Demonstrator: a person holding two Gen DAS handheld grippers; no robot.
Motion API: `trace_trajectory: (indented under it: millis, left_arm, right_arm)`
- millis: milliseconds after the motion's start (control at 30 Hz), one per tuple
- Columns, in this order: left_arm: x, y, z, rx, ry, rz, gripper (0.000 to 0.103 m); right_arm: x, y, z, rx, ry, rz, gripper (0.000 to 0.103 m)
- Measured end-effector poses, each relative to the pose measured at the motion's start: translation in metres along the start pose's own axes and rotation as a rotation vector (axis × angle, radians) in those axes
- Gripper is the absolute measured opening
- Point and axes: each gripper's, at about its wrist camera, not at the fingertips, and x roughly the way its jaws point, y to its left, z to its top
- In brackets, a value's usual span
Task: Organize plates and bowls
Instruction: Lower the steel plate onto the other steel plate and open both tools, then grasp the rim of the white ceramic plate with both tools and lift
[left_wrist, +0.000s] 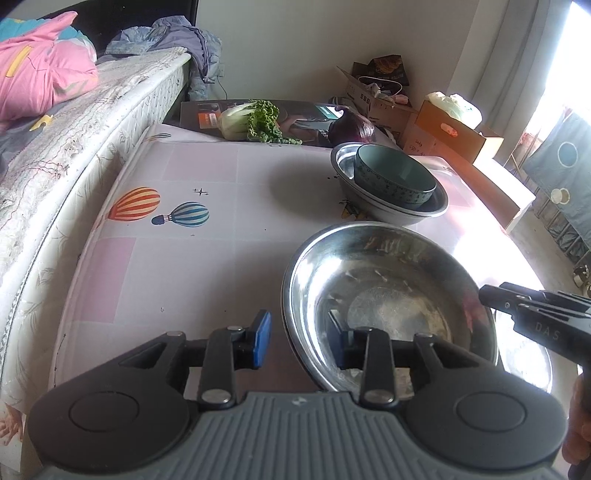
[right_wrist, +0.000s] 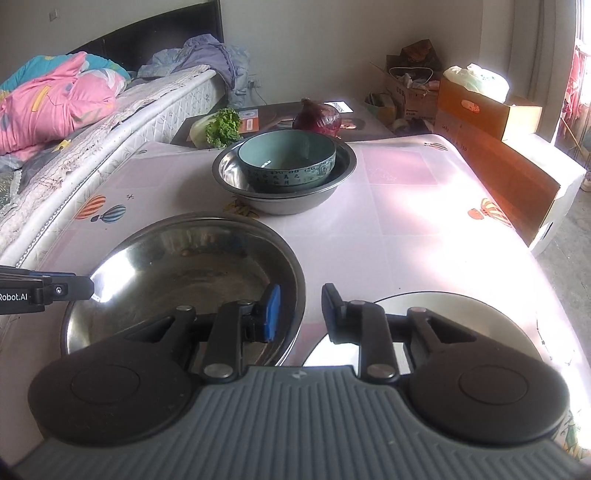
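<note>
Left wrist view: the left claw (left_wrist: 300, 338) stands partly apart, one blue pad outside the near steel bowl (left_wrist: 388, 295), the other inside; the rim lies between them and the pads do not press on it.
Right wrist view: the right claw (right_wrist: 300, 314) stands narrowly apart across the same bowl's opposite rim, blue pad inside, black finger outside, with a gap on both sides.
Near steel bowl: it sits on the bench (left_wrist: 236, 229), at about 4 o'clock in the left view and 9 o'clock in the right view.
White plate: the white plate (right_wrist: 443, 321) lies just beside that bowl, under the right claw, at 4 o'clock.
Far stack: the green bowl (right_wrist: 287, 158) sits inside the far steel bowl (right_wrist: 284, 201), at 12 o'clock in the right view.
Behind the stack: leafy greens (right_wrist: 221, 129) and a red cabbage (right_wrist: 317, 118).
Bed: the bed (left_wrist: 74, 122) runs along 10 o'clock.
</note>
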Motion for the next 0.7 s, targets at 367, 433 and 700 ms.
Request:
trace_trajectory:
  millis: [367,433,700]
  left_arm:
    - [-0.058,-0.04,-0.023,0.09,-0.091,-0.097,0.063]
    - [-0.063,-0.059,-0.034,0.136,-0.081,-0.154,0.063]
    - [-0.037,-0.125,-0.071,0.182,0.019,-0.293,0.063]
  right_arm:
    - [-0.08,-0.07,-0.039,0.187,-0.111,-0.014,0.04]
    - [-0.099,-0.092,-0.056,0.22,-0.131,-0.039,0.04]
    - [-0.117,-0.167,-0.102,0.298,-0.109,-0.065,0.04]
